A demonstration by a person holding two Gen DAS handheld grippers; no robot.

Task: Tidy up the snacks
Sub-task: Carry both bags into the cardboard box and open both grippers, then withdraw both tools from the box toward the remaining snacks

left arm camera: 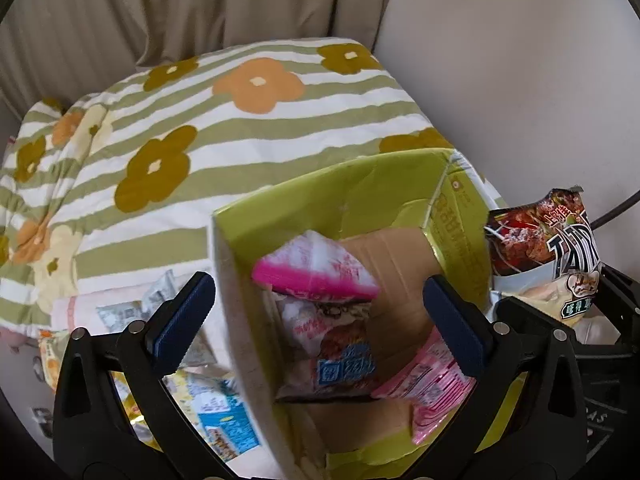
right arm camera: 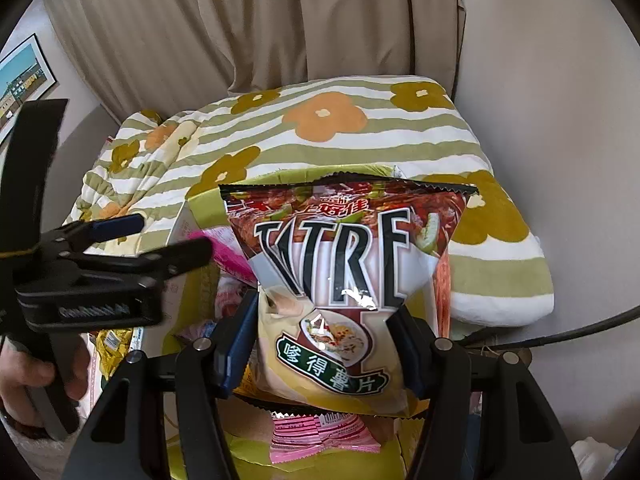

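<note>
An open green cardboard box [left arm camera: 340,200] on the bed holds three snack packets: a bright pink-and-white one [left arm camera: 316,268], a pale one with a blue label [left arm camera: 340,356] and a pink striped one [left arm camera: 432,392]. The right gripper [right arm camera: 320,344], jaws clamped on a brown potato-chip bag [right arm camera: 344,280], holds it over the box. The left gripper [left arm camera: 320,312] has jaws apart astride the box's left wall. Loose packets [left arm camera: 216,416] left of it are blurred.

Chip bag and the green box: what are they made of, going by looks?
Chip bag: looks like glossy plastic or foil film; specular glints, crinkled skin and zigzag sealed edges. It is pinched in the right hand-held gripper.
Green box: corrugated cardboard, printed green outside, raw brown inside with visible fluting lines and creased flaps.
</note>
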